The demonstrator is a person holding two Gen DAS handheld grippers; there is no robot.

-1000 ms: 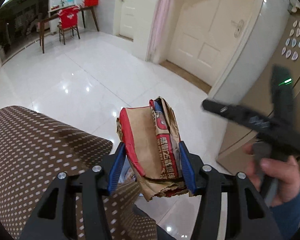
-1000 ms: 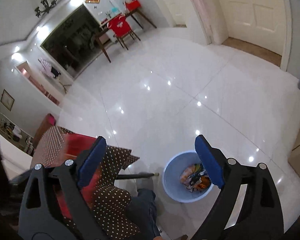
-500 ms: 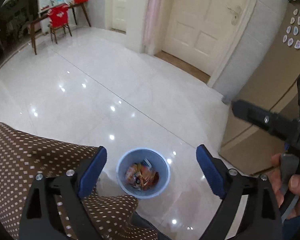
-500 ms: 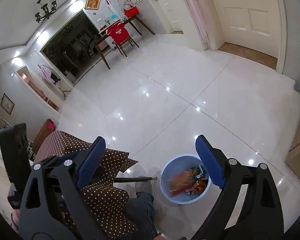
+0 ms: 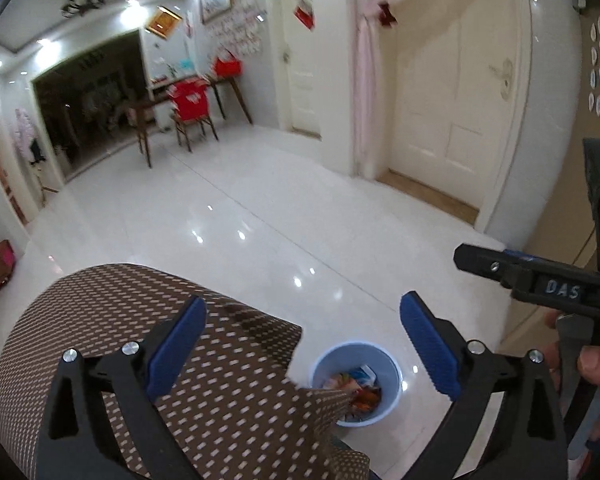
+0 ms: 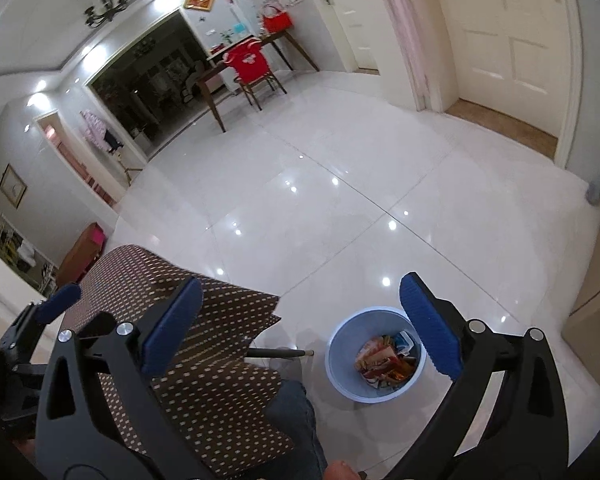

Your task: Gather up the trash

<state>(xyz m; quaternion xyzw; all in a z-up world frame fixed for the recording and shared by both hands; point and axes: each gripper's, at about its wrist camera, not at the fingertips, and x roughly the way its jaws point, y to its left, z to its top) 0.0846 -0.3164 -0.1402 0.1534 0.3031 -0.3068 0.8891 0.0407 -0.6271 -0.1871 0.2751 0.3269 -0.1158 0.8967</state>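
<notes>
A light blue bin [image 5: 392, 394] [image 6: 337, 364] stands on the white tiled floor beside the table. It holds crumpled wrappers [image 5: 358, 386] [image 6: 384, 360], among them a brown and red paper bag. My left gripper [image 5: 303, 304] hangs above the table corner and the bin; its jaws are opening and nothing is between them. My right gripper [image 6: 300, 284] is above the same spot, its jaws also opening and empty. In the left wrist view the right gripper's finger [image 5: 540, 280] reaches in from the right edge, held by a hand [image 5: 596, 364].
A table with a brown dotted cloth [image 5: 140, 320] [image 6: 204, 360] fills the lower left. A knee in jeans [image 6: 296, 412] sits below its corner. Far back stand a chair with a red cover [image 6: 250, 60] and a wooden table; cream doors [image 5: 440, 100] are at the right.
My left gripper let go of the brown and red paper bag, which dropped into the bin. Then it opened wide and lifted, so more of the room shows. The right gripper opened slightly.
</notes>
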